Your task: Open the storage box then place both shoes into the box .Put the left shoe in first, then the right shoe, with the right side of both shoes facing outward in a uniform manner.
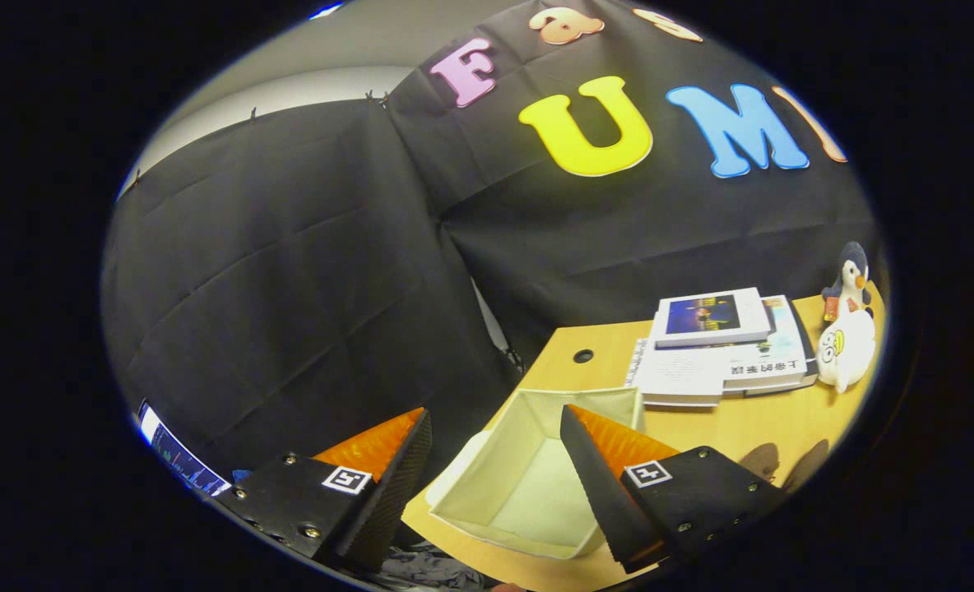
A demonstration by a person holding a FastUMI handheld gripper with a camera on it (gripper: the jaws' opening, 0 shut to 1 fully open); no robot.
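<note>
The tool [495,460] hangs above the near edge of the counter [750,423] with its two fingers spread wide and nothing held between them. The storage box [528,485], a pale fabric bin with its top open and its inside bare, sits on the counter directly ahead of and between the fingers; the right finger overlaps the box's right wall, while the left finger stands off to the box's left, past the counter's edge and in front of the dark cloth wall. A pale flap or lid piece shows against the box's left side, though what it is exactly is hard to tell. Beyond the box and to the right of the right finger lies a stack of books [721,349], well apart from the tool. Farther right, just beside the books, stand a penguin plush [849,284] and a white plush toy [847,349] touching each other. A small round hole [583,356] in the counter lies beyond the box, near the counter's far corner.
</note>
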